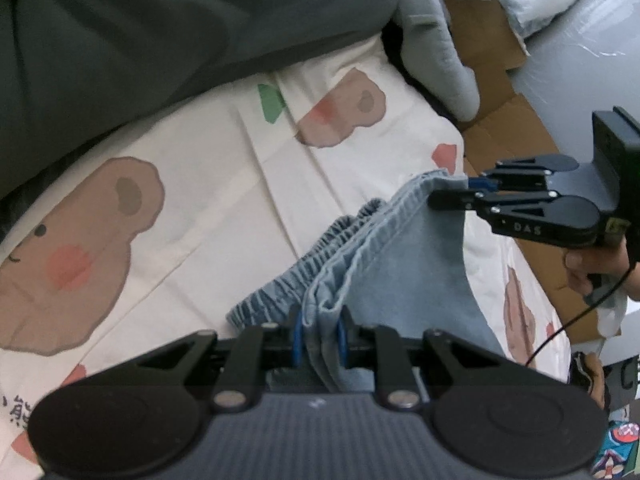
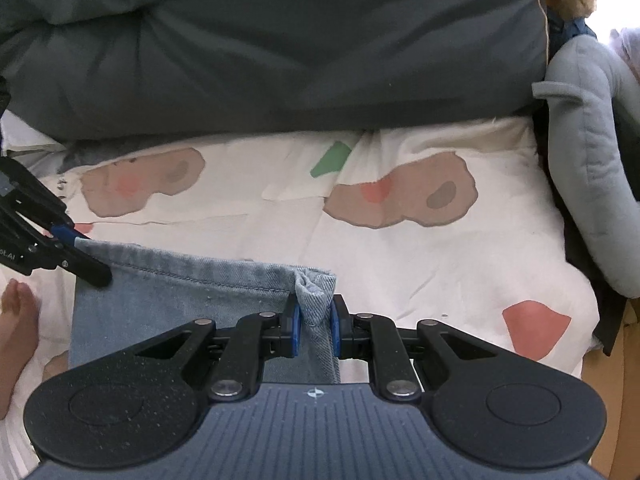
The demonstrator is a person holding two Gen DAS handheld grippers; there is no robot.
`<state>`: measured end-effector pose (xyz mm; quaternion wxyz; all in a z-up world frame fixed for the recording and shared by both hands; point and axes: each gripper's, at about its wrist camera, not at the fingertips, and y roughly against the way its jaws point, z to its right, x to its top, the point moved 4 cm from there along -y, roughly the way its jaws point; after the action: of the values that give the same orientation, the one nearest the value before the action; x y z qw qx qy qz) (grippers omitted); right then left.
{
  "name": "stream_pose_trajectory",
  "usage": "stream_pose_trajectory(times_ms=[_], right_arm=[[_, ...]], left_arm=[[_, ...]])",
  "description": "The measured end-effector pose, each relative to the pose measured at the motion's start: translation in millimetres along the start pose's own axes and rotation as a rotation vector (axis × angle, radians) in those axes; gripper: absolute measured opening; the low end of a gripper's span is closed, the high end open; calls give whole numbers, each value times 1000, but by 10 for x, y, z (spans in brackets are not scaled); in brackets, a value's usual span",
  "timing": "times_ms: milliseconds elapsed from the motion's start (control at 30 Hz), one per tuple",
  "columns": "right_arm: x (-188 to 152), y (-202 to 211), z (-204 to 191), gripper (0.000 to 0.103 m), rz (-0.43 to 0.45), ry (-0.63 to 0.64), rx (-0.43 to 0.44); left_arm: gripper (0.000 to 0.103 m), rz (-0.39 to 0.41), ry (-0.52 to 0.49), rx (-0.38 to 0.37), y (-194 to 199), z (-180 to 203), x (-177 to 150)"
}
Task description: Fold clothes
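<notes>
One denim garment (image 2: 180, 300) clamped by left gripper (image 1: 319, 336) and right gripper (image 2: 314, 322); beyond, one grey duvet (image 2: 280, 40), bear-print sheet (image 2: 400, 264), grey plush (image 2: 592, 184)

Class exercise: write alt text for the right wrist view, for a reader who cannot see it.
The right gripper pinches one corner of light blue denim shorts, while the left gripper holds the opposite corner at far left. Beyond lie a bear-print sheet and a dark grey duvet.
</notes>
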<state>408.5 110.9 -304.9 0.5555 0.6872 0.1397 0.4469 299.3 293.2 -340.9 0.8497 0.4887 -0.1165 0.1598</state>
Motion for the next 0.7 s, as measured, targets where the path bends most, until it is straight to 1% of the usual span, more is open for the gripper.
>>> stream_pose_trajectory(times_ms=[67, 167, 233, 300, 333, 367, 500, 600, 700], right_arm=[[-3, -62, 16, 14, -13, -7, -8], [-7, -136, 29, 16, -36, -21, -15], [7, -143, 24, 19, -42, -32, -44], [21, -68, 1, 24, -27, -25, -65], [28, -28, -10, 31, -19, -21, -74], [30, 29, -18, 35, -6, -18, -73], [36, 256, -44, 35, 49, -17, -69], [2, 348, -107, 35, 71, -31, -71], [-57, 351, -236, 35, 93, -41, -41]], left_arm=[[19, -6, 17, -2, -60, -59, -2], [27, 9, 19, 13, 9, -82, -17], [32, 28, 10, 35, 92, -83, -30], [33, 52, -5, 64, 208, -77, -41], [33, 58, -9, 68, 256, -71, -43], [33, 64, -11, 71, 303, -61, -44], [32, 109, -27, 80, 481, 6, -29], [32, 127, -33, 49, 559, 94, -18], [28, 130, -59, 17, 564, 204, -25]])
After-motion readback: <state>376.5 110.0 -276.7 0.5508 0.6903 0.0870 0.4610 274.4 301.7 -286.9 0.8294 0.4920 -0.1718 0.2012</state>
